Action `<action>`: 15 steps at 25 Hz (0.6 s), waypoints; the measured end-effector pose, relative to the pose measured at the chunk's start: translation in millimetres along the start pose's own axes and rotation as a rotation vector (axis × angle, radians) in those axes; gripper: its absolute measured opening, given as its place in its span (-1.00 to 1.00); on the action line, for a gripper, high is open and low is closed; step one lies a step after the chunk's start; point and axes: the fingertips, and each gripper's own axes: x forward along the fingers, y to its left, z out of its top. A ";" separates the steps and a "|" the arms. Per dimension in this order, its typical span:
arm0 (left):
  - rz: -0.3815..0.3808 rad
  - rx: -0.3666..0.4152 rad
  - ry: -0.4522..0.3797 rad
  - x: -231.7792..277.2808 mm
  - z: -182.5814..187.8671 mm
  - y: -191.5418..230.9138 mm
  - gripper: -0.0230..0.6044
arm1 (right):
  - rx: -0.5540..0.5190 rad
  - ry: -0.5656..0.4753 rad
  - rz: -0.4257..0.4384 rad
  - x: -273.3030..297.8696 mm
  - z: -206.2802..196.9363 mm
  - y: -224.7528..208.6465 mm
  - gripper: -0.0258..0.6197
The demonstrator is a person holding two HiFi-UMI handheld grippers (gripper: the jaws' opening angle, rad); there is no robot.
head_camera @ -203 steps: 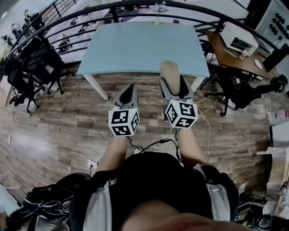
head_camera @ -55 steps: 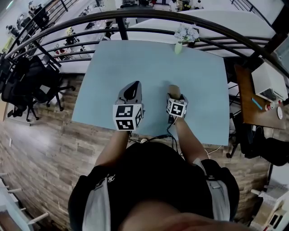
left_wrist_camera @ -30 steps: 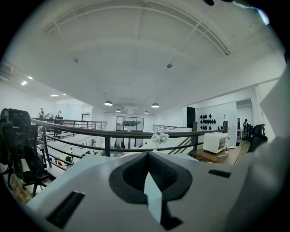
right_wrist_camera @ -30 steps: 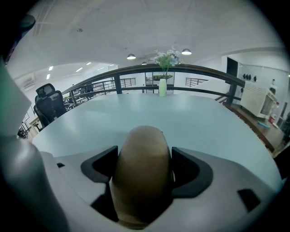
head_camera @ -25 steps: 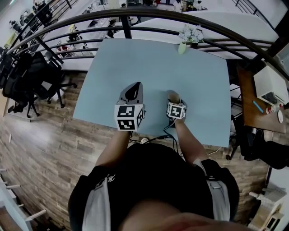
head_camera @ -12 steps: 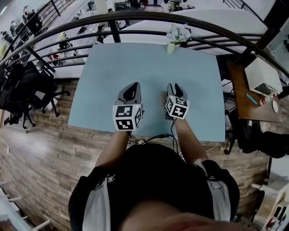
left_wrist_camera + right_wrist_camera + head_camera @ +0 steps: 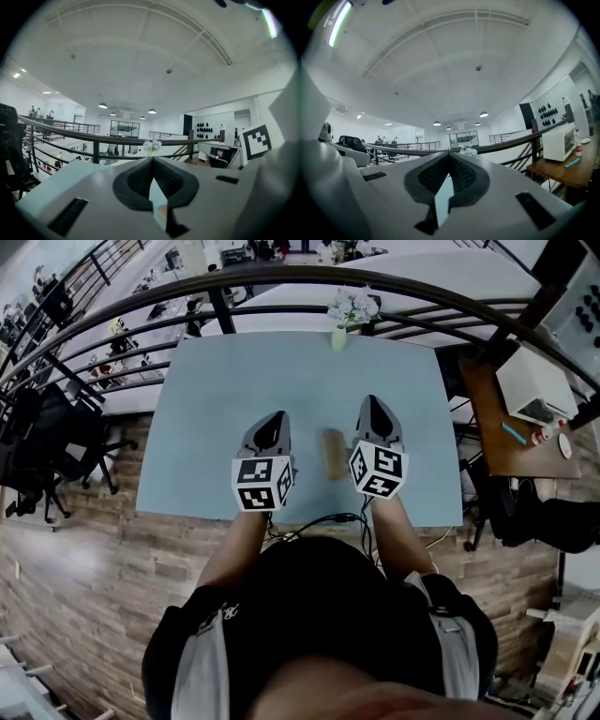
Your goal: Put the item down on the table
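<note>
The tan item (image 7: 332, 454) now lies bare on the worktop (image 7: 234, 381). The right gripper (image 7: 373, 407) has shifted off to the item's right, fingers closed and empty. The left gripper (image 7: 272, 424) stays left of the item, fingers together, empty.

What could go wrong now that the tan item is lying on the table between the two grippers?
The tan item lies on its side on the table, close beside the right gripper, which is shut and empty. A sideways swing of that gripper could knock it, and its rounded shape may let it roll. It also sits somewhat nearer the table's near edge, so a nudge toward the person might send it off.
</note>
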 end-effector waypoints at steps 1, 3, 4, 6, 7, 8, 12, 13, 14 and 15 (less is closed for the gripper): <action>-0.004 0.000 0.000 0.9 0.0 -2.2 -0.90 | -0.005 -0.018 0.005 -3.7 6.4 -0.6 -0.92; -0.013 0.002 0.001 2.8 0.2 -7.4 -0.90 | -0.009 -0.042 0.020 -10.5 16.0 -2.0 -0.92; -0.017 0.003 0.001 3.5 0.1 -9.7 -0.90 | -0.012 -0.048 0.027 -13.6 19.0 -2.1 -0.92; -0.024 0.005 0.001 3.6 0.0 -13.0 -0.90 | -0.019 -0.053 0.034 -18.5 22.0 -1.3 -0.92; -0.027 0.005 0.001 3.4 -0.1 -14.0 -0.90 | -0.021 -0.053 0.034 -20.1 22.3 -1.0 -0.92; -0.029 0.005 0.002 3.4 -0.2 -15.0 -0.90 | -0.022 -0.052 0.034 -21.3 22.1 -1.1 -0.92; -0.036 0.005 0.002 3.3 -1.6 -18.1 -0.90 | -0.015 -0.045 0.032 -24.4 18.3 -2.4 -0.92; -0.036 0.005 0.002 3.1 -1.6 -18.2 -0.90 | -0.016 -0.041 0.034 -24.6 17.4 -1.8 -0.92; -0.036 0.005 0.003 3.0 -1.7 -18.1 -0.90 | -0.019 -0.037 0.037 -24.6 16.6 -0.7 -0.92; -0.036 0.005 0.004 2.9 -1.8 -18.0 -0.90 | -0.023 -0.033 0.040 -24.6 15.8 0.5 -0.92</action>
